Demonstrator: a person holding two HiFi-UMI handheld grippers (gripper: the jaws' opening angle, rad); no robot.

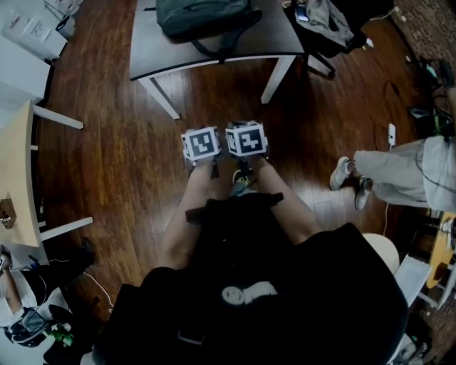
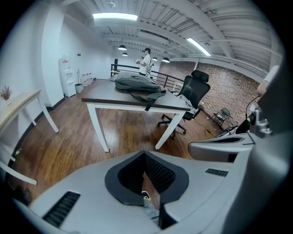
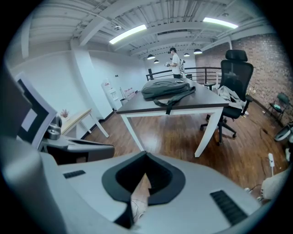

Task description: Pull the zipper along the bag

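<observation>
I have the left gripper [image 2: 144, 153] and the right gripper [image 3: 146, 153] side by side over the wooden floor [image 1: 121, 164], on the near side of the table [image 1: 214, 58] and short of its front edge. Both tongs are pinched together at the tips, and each gripper's own view shows nothing between its jaws. The bag [image 1: 203, 16], grey-green and slumped flat, lies on top of the table toward its far side, well apart from both grippers. One dark strap [image 3: 170, 106] of the bag hangs over the table's near edge. I cannot make out its zipper from here. A black office chair [image 3: 232, 89] stands just beside the table's right end, and a person [image 3: 174, 57] stands well beyond the table's far side.
</observation>
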